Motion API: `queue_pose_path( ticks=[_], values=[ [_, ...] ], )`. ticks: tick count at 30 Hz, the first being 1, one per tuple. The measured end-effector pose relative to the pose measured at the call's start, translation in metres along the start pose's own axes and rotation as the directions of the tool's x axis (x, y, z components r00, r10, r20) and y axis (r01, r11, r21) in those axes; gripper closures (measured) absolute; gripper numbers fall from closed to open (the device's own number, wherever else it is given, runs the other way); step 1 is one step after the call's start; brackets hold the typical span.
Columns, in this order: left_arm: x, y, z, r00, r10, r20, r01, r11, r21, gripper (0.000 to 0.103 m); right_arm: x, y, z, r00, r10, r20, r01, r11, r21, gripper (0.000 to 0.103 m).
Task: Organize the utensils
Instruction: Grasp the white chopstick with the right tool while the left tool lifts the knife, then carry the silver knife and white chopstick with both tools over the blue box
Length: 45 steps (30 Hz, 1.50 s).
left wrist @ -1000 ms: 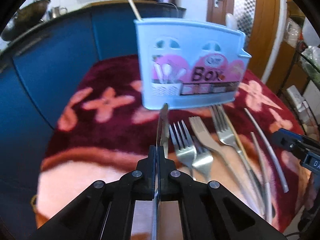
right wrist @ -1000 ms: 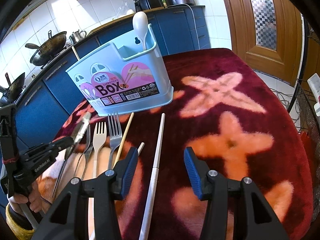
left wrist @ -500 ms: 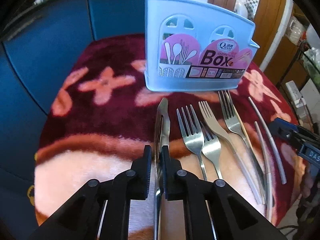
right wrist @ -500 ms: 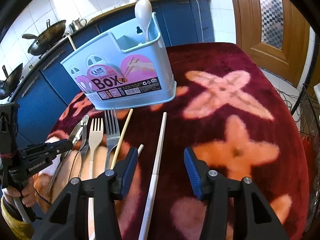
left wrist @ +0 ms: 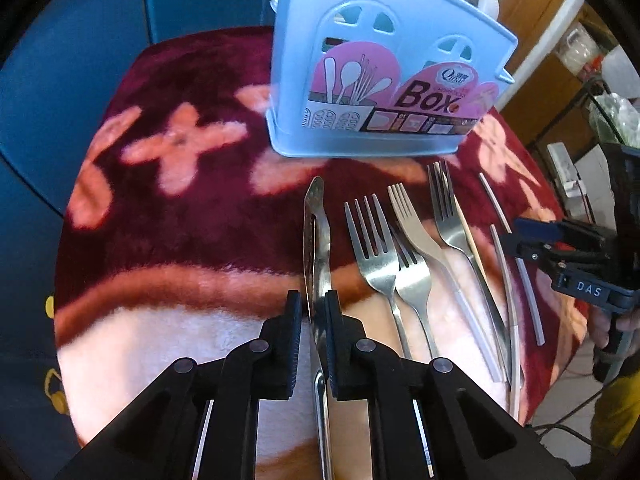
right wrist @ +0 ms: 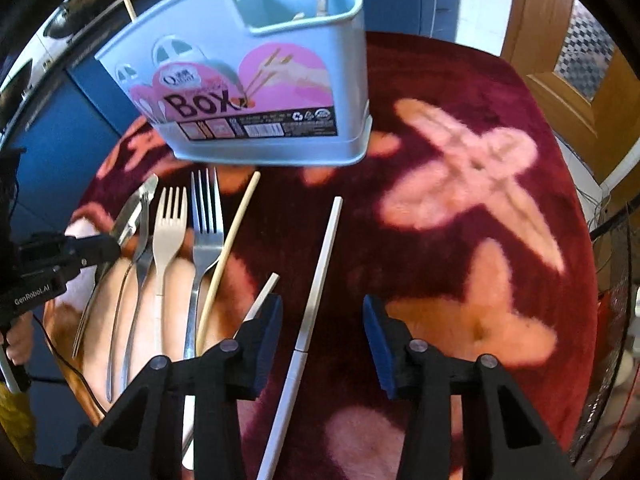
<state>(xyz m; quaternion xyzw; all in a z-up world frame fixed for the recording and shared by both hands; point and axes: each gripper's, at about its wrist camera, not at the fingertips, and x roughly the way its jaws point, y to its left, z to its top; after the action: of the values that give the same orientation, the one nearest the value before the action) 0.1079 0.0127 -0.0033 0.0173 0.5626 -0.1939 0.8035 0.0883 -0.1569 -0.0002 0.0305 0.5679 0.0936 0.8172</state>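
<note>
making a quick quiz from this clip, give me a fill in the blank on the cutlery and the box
1. The big word printed on the blue caddy is ____.
2. The number of forks lying on the cloth is ____.
3. Between the right gripper's open jaws lies a white ____.
4. The left gripper has metal ____ between its jaws.

Missing words: Box; four; chopstick; tongs

A home kitchen, as we read it.
We see woks (right wrist: 80, 12) at eleven o'clock above blue cabinets (right wrist: 52, 136), white wall tiles (right wrist: 472, 12) at twelve, a wooden door (right wrist: 576, 60) at two, and forks (left wrist: 376, 256) on the blanket-covered worktop (right wrist: 460, 240).
</note>
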Motion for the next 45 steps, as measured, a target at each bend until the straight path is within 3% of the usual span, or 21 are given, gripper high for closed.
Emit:
queue_pose_path(
  ticks=[6, 13, 18, 25, 29, 36, 45],
  values=[
    [0.008, -0.007, 0.012, 0.998, 0.015, -0.053, -0.012, 0.998, 0.064, 0.091, 0.007, -0.003, 0.016, 0.995, 0.007, -0.096, -0.007, 1.0, 0.0, 0.067],
    [0.012, -0.011, 0.015, 0.998, 0.037, -0.055, -0.032, 0.996, 0.081, 0.093, 0.007, -0.008, 0.024, 0.993, 0.03, -0.112, -0.027, 0.999, 0.03, 0.093],
    [0.003, -0.004, 0.006, 1.0, -0.005, -0.012, 0.005, 1.0, 0.02, 0.097, -0.002, -0.009, 0.015, 0.994, 0.091, -0.058, -0.087, 0.994, 0.068, 0.096],
    [-0.029, 0.008, -0.015, 0.991, -0.059, 0.121, 0.068, 0.995, -0.067, 0.097, -0.036, 0.008, -0.004, 0.987, 0.1, 0.122, -0.105, 0.994, 0.032, 0.096],
    [-0.05, 0.003, -0.023, 0.973, -0.049, 0.224, 0.067, 0.995, -0.071, 0.097, -0.059, 0.01, -0.015, 0.969, 0.107, 0.221, -0.116, 0.993, 0.028, 0.096],
    [-0.088, -0.006, -0.021, 0.919, -0.058, 0.39, 0.101, 0.991, -0.091, 0.097, -0.088, 0.017, -0.022, 0.922, 0.085, 0.377, -0.1, 0.995, 0.02, 0.097],
    [-0.124, -0.018, -0.003, 0.846, -0.056, 0.531, 0.113, 0.991, -0.075, 0.097, -0.132, 0.018, -0.016, 0.836, 0.033, 0.548, -0.04, 0.999, 0.0, 0.097]
  ],
)
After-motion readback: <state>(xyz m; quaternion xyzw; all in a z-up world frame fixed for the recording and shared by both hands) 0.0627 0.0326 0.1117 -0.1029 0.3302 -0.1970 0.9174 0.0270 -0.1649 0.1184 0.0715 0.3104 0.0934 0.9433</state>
